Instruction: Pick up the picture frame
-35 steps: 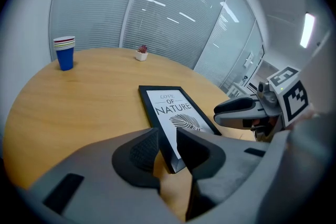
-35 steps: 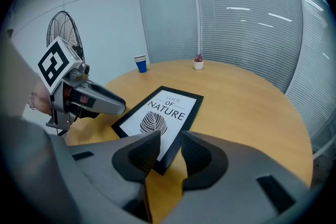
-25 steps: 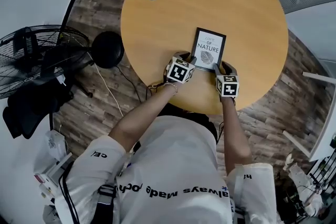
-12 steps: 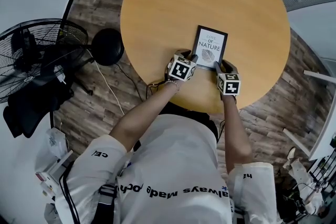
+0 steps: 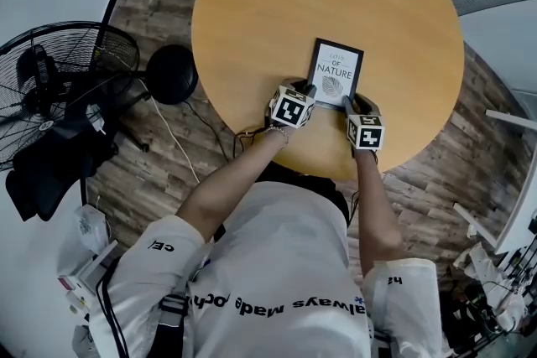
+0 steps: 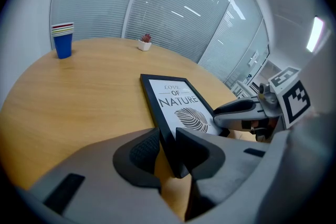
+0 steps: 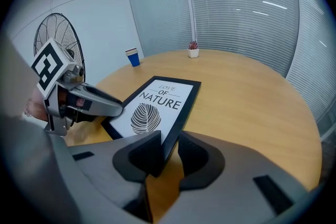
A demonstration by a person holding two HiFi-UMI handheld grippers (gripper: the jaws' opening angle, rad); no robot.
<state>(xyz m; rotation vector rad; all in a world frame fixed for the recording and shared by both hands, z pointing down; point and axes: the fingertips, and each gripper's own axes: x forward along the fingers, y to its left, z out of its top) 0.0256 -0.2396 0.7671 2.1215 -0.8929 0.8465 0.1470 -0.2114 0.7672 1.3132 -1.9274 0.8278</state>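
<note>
Both claws are on the picture frame (image 5: 336,72), flat by the round table's (image 5: 252,38) near edge. My left gripper (image 6: 167,145) is closing on its near-left corner, and the right gripper (image 7: 168,147) pinches the near-right. It's barely shifted this past second, so no lift yet.

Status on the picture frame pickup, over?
Left gripper closing on black picture frame, near-left corner; right gripper clamped on near-right corner. Frame on round wooden table. Nothing blocking.

Black rectangular picture frame (image 5: 336,73), white "LOVE OF NATURE" leaf print, lying face up on round wooden worktop (image 5: 252,38), close to its near edge
</note>
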